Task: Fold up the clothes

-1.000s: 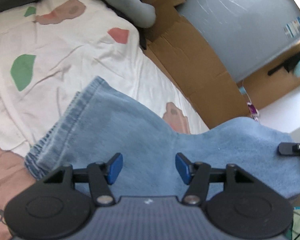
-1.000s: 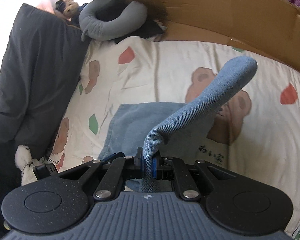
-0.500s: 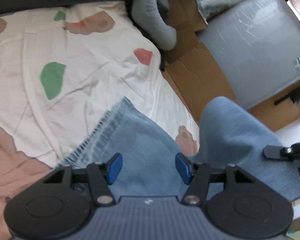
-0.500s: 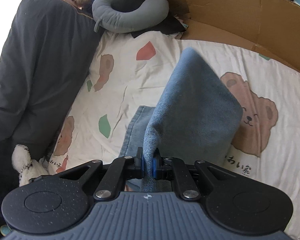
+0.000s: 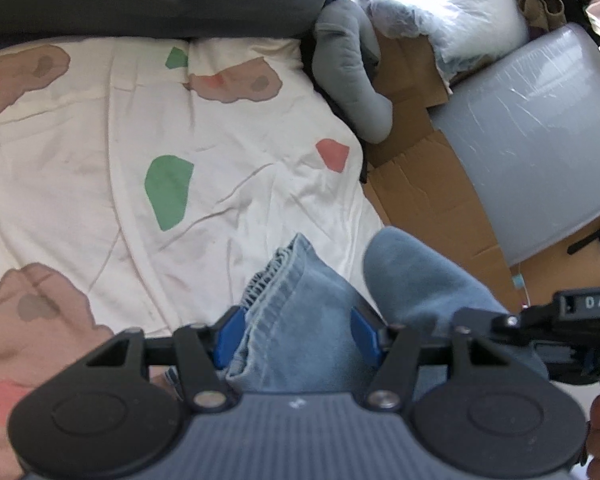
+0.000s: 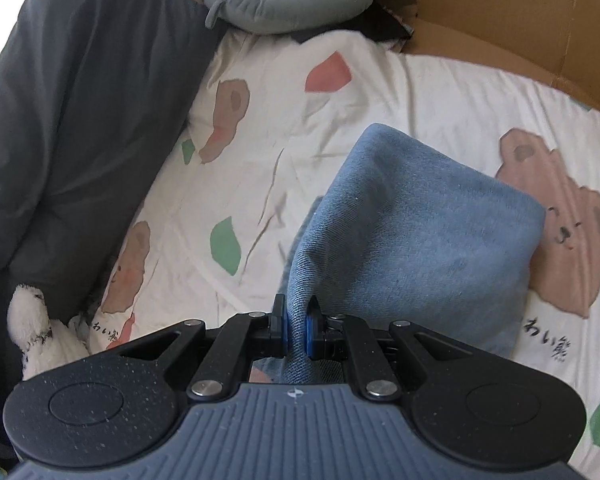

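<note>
Right gripper (image 6: 297,330) is clamped tight on a fold of the jeans (image 6: 412,232), lifting it off the bedsheet (image 6: 440,92), probably to carry it over as a fold. Left gripper (image 5: 296,338) jaws stand wide, straddling the hem (image 5: 274,280) ungripped, likely positioned to steady it.

The jeans (image 6: 412,224) are soft matt denim cloth, the sheet (image 5: 236,184) smooth printed cotton, the cardboard (image 5: 424,184) matt brown, the bin (image 5: 540,136) glossy plastic.
</note>
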`<state>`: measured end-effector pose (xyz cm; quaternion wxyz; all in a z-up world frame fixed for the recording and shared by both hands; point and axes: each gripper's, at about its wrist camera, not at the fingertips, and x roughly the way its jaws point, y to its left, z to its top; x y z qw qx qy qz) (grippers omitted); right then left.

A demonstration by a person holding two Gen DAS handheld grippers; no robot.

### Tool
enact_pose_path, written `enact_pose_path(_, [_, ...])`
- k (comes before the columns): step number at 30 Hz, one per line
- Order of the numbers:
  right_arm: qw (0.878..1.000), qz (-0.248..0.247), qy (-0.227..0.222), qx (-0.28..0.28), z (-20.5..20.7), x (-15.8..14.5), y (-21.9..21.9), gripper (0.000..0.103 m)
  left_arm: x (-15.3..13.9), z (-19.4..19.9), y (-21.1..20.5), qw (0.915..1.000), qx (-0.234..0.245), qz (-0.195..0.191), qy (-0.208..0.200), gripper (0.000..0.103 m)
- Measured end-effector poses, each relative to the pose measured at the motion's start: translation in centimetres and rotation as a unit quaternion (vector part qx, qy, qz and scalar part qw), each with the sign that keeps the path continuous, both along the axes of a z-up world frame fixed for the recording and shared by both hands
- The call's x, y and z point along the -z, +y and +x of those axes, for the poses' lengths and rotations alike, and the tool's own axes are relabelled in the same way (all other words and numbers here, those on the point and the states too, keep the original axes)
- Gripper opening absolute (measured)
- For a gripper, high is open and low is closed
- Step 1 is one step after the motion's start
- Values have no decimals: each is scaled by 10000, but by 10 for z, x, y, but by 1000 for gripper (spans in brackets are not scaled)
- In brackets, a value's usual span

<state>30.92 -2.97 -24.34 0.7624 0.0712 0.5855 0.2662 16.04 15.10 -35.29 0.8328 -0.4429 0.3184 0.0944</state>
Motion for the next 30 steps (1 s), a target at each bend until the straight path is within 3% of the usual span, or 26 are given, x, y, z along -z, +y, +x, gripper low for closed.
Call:
enact_pose_path(10, [9986, -394, -118, -323, -22, 28, 42, 7, 1, -9, 9, 9999, -75, 97, 18, 61])
enact_pose_path(15, [9972, -582, 62, -470, -31, 56, 59, 8, 2, -16, 20, 9997, -184, 117, 78, 61])
enact_pose_path(19, [9980, -382, 417, -293, -32, 65, 58, 31, 1, -20, 29, 9996, -252, 124, 59, 61])
enact_pose_path(22, [9975, -75, 628, -299, -34, 61, 54, 34, -1, -20, 33, 9996, -259, 98, 23, 61])
enact_pose_path(26, [9976, -143, 504, -454, -37, 51, 43, 35, -3, -16, 30, 9999, -95, 100, -24, 61])
enact_pose_path(30, [9988, -188, 351, -273, -32, 49, 20, 36, -5, -8, 17, 9992, 319, 222, -45, 61])
